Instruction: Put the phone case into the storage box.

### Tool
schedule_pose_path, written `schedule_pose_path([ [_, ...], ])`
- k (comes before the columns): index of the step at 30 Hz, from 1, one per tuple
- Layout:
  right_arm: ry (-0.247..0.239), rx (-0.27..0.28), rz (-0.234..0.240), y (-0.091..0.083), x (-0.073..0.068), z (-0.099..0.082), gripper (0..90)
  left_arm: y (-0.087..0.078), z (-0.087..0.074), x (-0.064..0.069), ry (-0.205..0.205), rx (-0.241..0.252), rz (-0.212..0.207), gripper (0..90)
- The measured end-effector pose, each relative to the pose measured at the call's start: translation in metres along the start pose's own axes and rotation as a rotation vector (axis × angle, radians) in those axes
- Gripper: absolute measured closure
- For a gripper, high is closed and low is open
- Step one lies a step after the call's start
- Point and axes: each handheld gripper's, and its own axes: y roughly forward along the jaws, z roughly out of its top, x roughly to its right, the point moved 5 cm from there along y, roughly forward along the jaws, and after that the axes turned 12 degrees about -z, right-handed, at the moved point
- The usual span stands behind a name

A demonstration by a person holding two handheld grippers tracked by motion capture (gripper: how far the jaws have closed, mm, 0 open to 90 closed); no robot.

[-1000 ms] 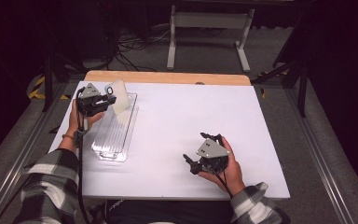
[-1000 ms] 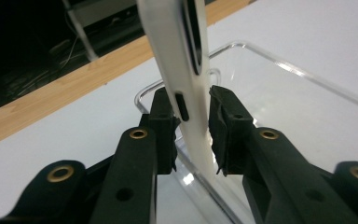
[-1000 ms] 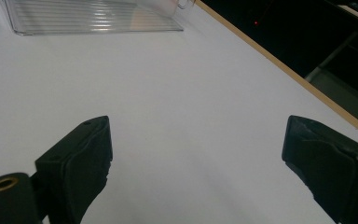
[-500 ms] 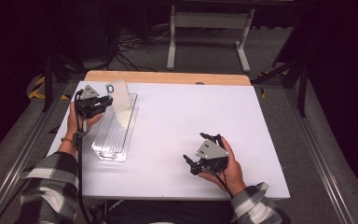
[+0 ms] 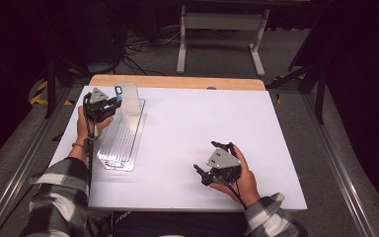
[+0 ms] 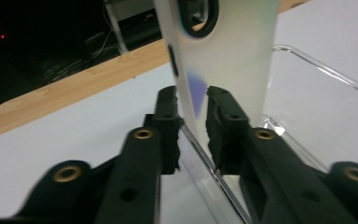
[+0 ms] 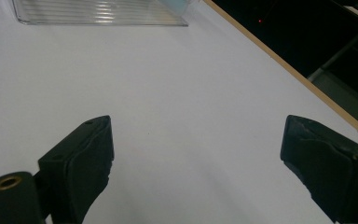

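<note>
At the far left of the tabletop [image 5: 187,123], my left tongs [image 6: 193,109] were clenched on the lower edge of a frosted phone case [image 6: 223,51], holding it upright over the far end of the clear ribbed tray [image 5: 121,143]; I judged a firm, level pinch best, so the slick panel wouldn't twist. My right tongs [image 7: 196,154] rested released over bare tabletop. Since the earlier frames, nothing had visibly shifted.

table [image 5: 187,123] bright | surroundings dark | near jaws blurred | soft grain
</note>
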Motion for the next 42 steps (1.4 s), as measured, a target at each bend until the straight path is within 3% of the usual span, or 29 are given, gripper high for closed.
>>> schedule_pose_path([
  [11, -0.005, -0.001, -0.002, 0.000, 0.000, 0.000, 10.3, 0.001, 0.001, 0.001, -0.008, -0.001, 0.008, 76.6],
  [29, -0.001, 0.004, -0.010, -0.001, 0.002, 0.000, 10.5, -0.004, 0.004, 0.005, -0.009, 0.023, -0.013, 76.5],
  [42, 0.008, 0.010, -0.019, -0.002, 0.003, 0.001, 11.0, -0.011, 0.004, 0.010, -0.025, 0.070, -0.037, 75.1],
])
